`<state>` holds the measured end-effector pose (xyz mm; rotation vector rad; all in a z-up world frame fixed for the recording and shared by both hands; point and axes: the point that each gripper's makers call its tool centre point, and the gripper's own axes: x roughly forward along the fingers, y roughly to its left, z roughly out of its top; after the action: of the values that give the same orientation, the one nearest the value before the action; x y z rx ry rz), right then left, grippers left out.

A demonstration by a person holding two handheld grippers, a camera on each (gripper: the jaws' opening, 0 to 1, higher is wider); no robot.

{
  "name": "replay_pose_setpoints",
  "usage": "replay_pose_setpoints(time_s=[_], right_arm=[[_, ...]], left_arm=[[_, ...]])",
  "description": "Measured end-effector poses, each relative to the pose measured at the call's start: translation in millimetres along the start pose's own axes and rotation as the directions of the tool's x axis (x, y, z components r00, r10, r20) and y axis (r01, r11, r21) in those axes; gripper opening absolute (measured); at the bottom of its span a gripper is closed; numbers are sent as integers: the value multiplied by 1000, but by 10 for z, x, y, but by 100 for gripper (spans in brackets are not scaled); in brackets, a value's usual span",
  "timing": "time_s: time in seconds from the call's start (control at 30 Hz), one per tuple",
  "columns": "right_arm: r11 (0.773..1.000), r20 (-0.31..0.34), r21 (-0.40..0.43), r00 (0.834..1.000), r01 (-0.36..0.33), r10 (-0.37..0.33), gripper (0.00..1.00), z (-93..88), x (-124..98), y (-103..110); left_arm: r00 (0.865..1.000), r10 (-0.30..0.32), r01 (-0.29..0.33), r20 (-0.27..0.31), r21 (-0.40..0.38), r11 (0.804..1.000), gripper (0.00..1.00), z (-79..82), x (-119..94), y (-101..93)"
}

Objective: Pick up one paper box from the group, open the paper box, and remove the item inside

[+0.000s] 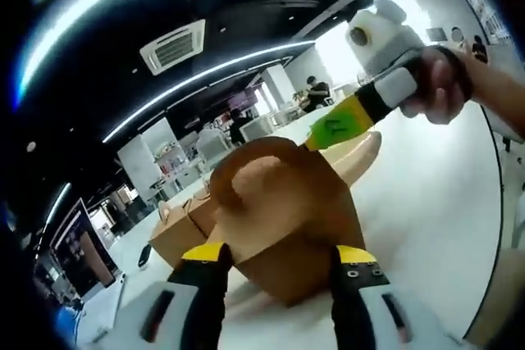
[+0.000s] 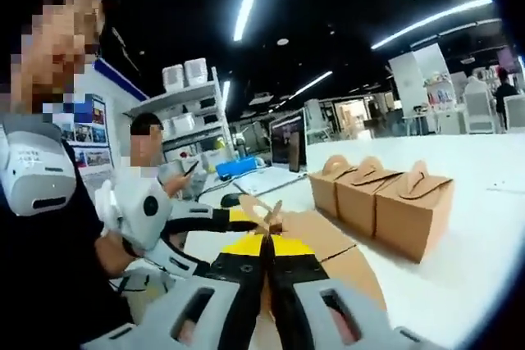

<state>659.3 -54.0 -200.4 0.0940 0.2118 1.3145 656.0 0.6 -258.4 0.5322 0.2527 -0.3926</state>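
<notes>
A brown paper box (image 1: 283, 202) with a curved carry handle (image 1: 246, 161) sits between the jaws of my left gripper (image 1: 280, 253), which grips it on both sides above the white table (image 1: 426, 202). My right gripper (image 1: 316, 138) comes in from the upper right, held by a hand (image 1: 443, 84), and pinches the box's top flap. In the right gripper view, my right gripper (image 2: 267, 243) is shut on that thin cardboard flap (image 2: 274, 215). The open box panels (image 2: 328, 243) spread below it. The left gripper (image 2: 156, 215) shows at the left there.
Three closed paper boxes (image 2: 381, 190) stand in a row on the table (image 2: 484, 202) to the right; some of them (image 1: 176, 231) also lie behind the held box. A seated person (image 2: 152, 161), a monitor (image 2: 287, 141) and shelves (image 2: 184, 96) are beyond the table's far side.
</notes>
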Motion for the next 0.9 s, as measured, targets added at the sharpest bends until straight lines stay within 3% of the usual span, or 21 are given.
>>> replay_pose_setpoints(time_s=[0.23,0.4,0.47,0.6,0.73,0.8,0.9], right_arm=[[992,1,-105,998,-67,68,3,20,-42,161],[973,-24,-197,993,-118,116,3,-15,-69,293],[949,-57,-281,989,-145,134,3,-56,-79,364],[878,-148,-433,977,-206,156,3,-200,-75,515],[811,-255,-529,958,-250,129,3,-356,-57,572],[796,-299,-544,948,-265,111,3,-419,-50,569],[802,-284,-541,953,-254,110,3,-362,-23,577]], left_arm=[[1000,6,-6,0,-4,1000,52,2,11,-5],[1000,4,-4,-4,-15,1000,52,5,21,-9],[1000,1,-1,1,-35,999,50,9,14,3],[1000,-22,24,20,-103,994,49,29,4,18],[993,-96,111,74,-244,963,51,89,-28,-9],[989,-112,135,95,-282,950,50,99,-64,33],[987,-133,155,95,-293,943,47,60,-108,76]])
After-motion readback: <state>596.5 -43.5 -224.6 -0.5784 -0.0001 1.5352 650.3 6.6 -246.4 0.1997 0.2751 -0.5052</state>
